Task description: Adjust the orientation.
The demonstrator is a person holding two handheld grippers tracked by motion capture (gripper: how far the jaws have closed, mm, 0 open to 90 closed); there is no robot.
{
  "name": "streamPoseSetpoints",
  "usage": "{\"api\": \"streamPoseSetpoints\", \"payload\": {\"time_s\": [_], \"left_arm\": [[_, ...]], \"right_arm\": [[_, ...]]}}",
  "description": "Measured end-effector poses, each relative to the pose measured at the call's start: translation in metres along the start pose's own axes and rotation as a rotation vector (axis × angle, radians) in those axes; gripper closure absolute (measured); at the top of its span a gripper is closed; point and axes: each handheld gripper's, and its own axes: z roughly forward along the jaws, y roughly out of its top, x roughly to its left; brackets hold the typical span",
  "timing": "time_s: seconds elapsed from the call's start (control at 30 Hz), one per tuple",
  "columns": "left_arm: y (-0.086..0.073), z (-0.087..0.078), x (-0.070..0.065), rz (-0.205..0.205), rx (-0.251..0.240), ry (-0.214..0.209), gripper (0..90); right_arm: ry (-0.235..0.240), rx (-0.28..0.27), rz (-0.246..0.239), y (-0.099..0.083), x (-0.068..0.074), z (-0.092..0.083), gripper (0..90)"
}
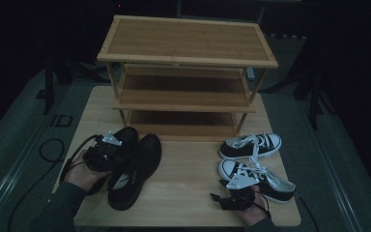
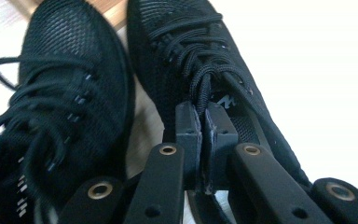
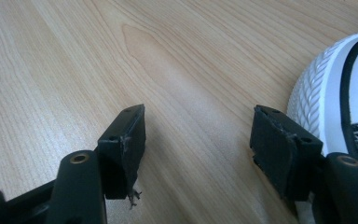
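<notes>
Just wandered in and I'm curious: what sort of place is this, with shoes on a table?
Probably a dim recording studio staged like a home entryway: a three-tier bamboo shoe rack on a pale wooden table, black mesh sneakers beside it, and cables on grey floor.

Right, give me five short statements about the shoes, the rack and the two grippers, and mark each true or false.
1. The left gripper is shut at the laces of a black shoe. True.
2. The right gripper is clamped on a white-toed sneaker. False: its jaws are open over bare table.
3. The wooden rack holds shoes. False: its shelves are bare.
4. Both black shoes lie side by side. True.
5. The sneakers are on the person's left. False: they are on the right.
</notes>
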Motion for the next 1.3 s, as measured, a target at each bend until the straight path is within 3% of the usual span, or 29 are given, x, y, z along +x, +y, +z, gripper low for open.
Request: {"api": "streamPoseSetpoints", "payload": {"time_s": [0.3, 0.4, 0.73, 0.97, 1.03, 1.3], "left_arm": [[-0.013, -0.01, 0.003, 0.025, 0.008, 0.055, 87.3], [-0.015, -0.012, 0.009, 0.012, -0.001, 0.077, 87.3], [-0.017, -0.011, 0.006, 0.024, 0.0, 0.077, 85.5], [-0.018, -0.009, 0.005, -0.002, -0.01, 0.152, 59.1], [-0.018, -0.008, 0.004, -0.016, -0.012, 0.203, 47.8], [-0.017, -0.007, 0.005, -0.043, -0.022, 0.227, 26.7]], "right_arm": [[0.0, 0.001, 0.0, 0.0, 0.0, 0.0, 35.4], [0.0, 0.001, 0.001, 0.0, 0.0, 0.0, 35.4], [0.001, 0.001, 0.001, 0.0, 0.0, 0.0, 35.5], [0.001, 0.001, 0.001, 0.0, 0.0, 0.0, 35.4], [0.001, 0.001, 0.001, 0.0, 0.0, 0.0, 35.4], [0.001, 0.001, 0.001, 0.0, 0.0, 0.0, 35.5]]}}
